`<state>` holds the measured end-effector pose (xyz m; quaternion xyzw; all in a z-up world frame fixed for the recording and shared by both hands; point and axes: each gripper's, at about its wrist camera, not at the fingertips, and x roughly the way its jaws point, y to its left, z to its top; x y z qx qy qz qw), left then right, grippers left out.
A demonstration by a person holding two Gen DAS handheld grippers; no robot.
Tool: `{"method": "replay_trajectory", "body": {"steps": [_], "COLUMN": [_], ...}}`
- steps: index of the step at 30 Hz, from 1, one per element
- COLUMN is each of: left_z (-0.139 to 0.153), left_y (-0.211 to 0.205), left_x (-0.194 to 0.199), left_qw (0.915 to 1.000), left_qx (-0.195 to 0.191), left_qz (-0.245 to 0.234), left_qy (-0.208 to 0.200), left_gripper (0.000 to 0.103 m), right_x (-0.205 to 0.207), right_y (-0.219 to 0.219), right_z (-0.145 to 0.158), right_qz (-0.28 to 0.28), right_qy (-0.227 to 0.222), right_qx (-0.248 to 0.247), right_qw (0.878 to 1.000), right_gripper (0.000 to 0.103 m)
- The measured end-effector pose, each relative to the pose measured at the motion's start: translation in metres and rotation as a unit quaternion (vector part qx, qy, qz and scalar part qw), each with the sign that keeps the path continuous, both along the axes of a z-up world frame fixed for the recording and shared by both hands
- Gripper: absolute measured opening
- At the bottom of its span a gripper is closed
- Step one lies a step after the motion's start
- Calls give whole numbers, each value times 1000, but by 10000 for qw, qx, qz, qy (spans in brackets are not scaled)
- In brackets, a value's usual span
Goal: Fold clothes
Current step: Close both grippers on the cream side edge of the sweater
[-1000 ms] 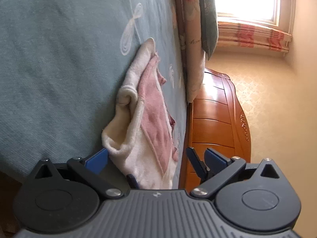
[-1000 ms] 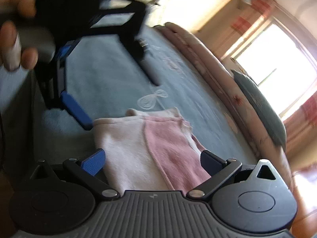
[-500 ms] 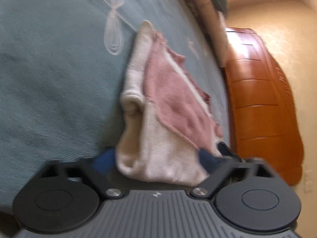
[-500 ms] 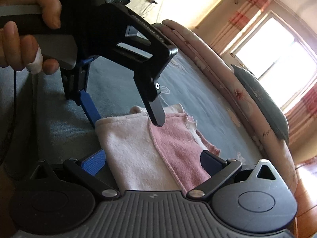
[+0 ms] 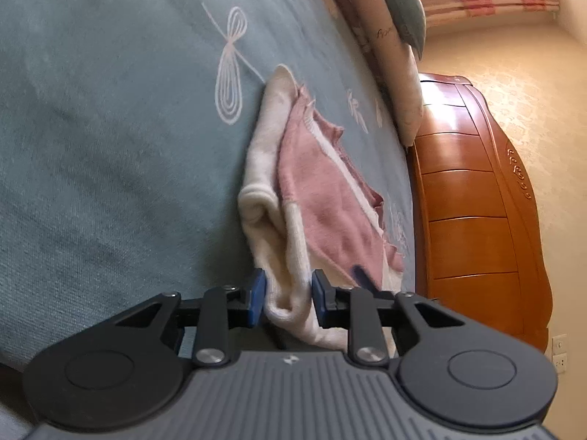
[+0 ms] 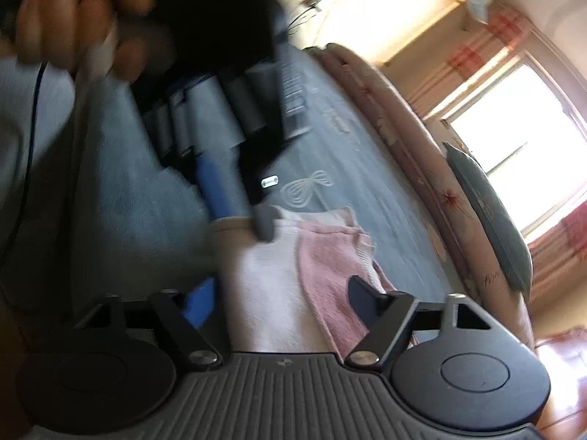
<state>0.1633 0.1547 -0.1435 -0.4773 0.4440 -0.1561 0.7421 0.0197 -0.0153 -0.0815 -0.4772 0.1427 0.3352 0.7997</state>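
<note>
The cream and pink garment [image 5: 312,198] lies mid-frame on the teal bedspread [image 5: 110,146], its near cream edge bunched between our left gripper [image 5: 288,295], whose jaws are closing on it. Lower centre in the right view, our right gripper [image 6: 282,297] is also closing, cloth between its jaws but unpinched. We should seat both grips on every layer before lifting evenly.

A teal bedspread [image 5: 110,146] with white dragonfly embroidery [image 5: 229,69] covers the bed; floral pillows [image 5: 389,58] line its far edge; a glossy wooden headboard [image 5: 477,198] meets a cream patterned wall [image 5: 543,84]; a sunlit window [image 6: 513,139] glares behind red-checked curtains [image 6: 565,249].
</note>
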Motion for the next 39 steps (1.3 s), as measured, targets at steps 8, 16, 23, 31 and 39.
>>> {"method": "replay_trajectory", "body": {"steps": [8, 16, 23, 31, 39], "left_z": [1, -33, -19, 14, 20], "left_y": [7, 7, -1, 27, 58], "left_x": [-9, 3, 8, -27, 20], "left_qw": [9999, 9938, 9972, 9982, 9965], "left_qx": [-92, -1080, -679, 137, 630], "left_qz": [29, 277, 249, 174, 261], "left_qy": [-70, 16, -173, -566, -482], "left_gripper": [33, 53, 22, 33, 53], "right_x": [-6, -1, -6, 6, 10], "right_y": [25, 22, 16, 25, 13], "right_z": [-31, -15, -21, -31, -17], "right_qz": [-119, -359, -434, -794, -980], "right_qy": [-687, -423, -531, -707, -261], "right_qx": [-647, -288, -347, -199, 290], "right_qw": [9955, 9980, 9970, 9941, 9944], "right_gripper": [15, 15, 44, 11, 11]}}
